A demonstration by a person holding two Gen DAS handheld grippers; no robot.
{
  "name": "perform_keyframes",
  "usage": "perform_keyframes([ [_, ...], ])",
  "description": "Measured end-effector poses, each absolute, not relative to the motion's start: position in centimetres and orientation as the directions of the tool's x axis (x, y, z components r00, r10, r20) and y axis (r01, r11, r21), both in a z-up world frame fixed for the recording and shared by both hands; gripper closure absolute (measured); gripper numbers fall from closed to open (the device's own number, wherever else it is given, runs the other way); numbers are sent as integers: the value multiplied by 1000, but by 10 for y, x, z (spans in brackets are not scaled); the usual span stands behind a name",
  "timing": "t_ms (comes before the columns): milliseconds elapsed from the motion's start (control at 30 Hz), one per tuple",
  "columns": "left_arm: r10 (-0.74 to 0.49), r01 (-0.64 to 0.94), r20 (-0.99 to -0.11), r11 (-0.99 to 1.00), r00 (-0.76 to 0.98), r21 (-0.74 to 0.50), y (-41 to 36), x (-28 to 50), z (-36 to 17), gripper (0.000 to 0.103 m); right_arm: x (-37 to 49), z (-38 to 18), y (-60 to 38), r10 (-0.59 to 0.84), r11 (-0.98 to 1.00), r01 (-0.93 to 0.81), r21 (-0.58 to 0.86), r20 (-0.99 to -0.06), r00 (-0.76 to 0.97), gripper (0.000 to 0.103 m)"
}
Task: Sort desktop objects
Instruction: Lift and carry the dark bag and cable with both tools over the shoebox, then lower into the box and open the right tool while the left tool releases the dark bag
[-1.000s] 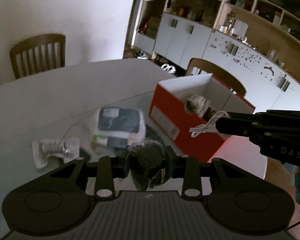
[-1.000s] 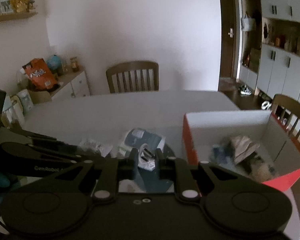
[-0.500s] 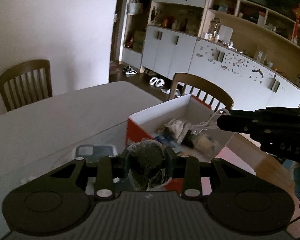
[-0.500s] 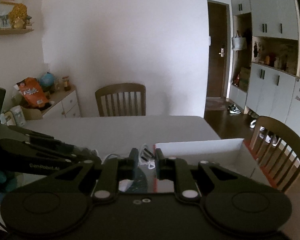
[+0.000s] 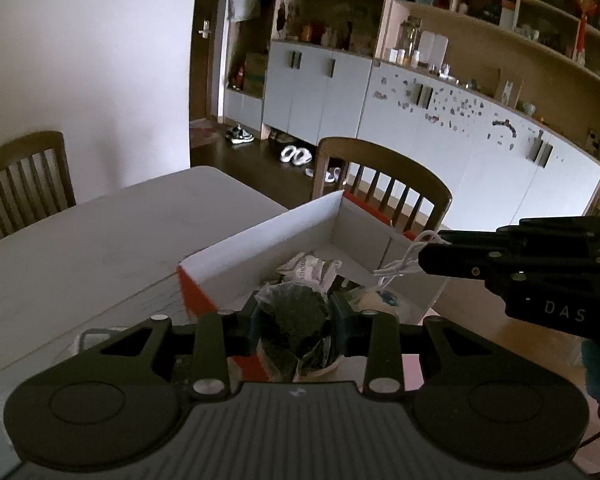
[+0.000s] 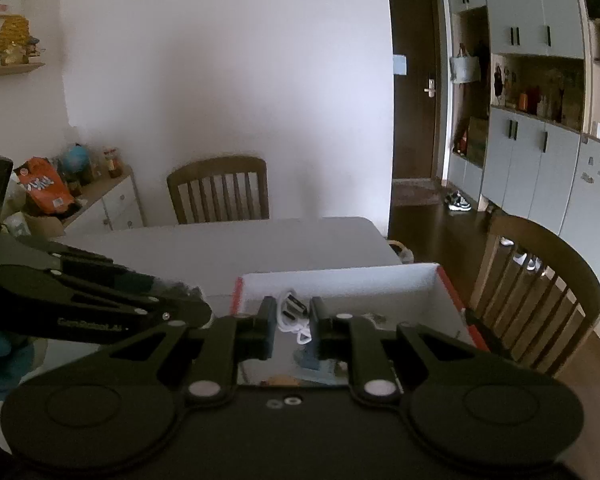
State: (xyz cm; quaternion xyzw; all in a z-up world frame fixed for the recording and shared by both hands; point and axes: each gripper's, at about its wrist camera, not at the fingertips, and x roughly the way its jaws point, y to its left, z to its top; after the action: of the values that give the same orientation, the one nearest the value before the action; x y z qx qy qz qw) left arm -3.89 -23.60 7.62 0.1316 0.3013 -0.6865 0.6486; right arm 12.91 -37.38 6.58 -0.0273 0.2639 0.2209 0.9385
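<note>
Left wrist view: my left gripper [image 5: 296, 320] clamps crumpled dark bag [image 5: 294, 322], right gripper [image 6: 292, 322] pinches white cable [image 6: 290, 312], both over part-filled red box [image 5: 260, 236] (drop pending).

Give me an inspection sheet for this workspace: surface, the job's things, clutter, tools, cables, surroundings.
Surface: white table, far part bare.
Job's things: open red-and-white box at the table's edge, crumpled wrappers inside.
Clutter: a pale item, partly hidden, near the left tool's base.
Tools: left tool shut on a dark plastic-wrapped bundle; right tool shut on a white cable; both over the box.
Cables: only the held white one.
Surroundings: wooden chairs, cabinets, shoes on the floor.
</note>
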Motion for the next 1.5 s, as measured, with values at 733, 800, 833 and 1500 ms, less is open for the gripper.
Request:
perform_keyframes([
  [733, -648, 977, -750, 40, -134, -209, -352, -51, 32, 69, 191, 29, -416, 457, 860, -487, 156, -659, 597, 87],
  [800, -632, 974, -762, 47, -141, -220, -361, -49, 28, 69, 194, 25, -416, 463, 855, -493, 164, -669, 581, 87],
  [833, -623, 974, -769, 49, -144, -223, -366, -49, 24, 69, 196, 24, -417, 464, 853, -496, 165, -676, 573, 87],
  [1500, -524, 976, -839, 68, -143, -209, -407, -57, -26, 69, 231, -16, -406, 440, 840, -499, 212, -805, 399, 87],
])
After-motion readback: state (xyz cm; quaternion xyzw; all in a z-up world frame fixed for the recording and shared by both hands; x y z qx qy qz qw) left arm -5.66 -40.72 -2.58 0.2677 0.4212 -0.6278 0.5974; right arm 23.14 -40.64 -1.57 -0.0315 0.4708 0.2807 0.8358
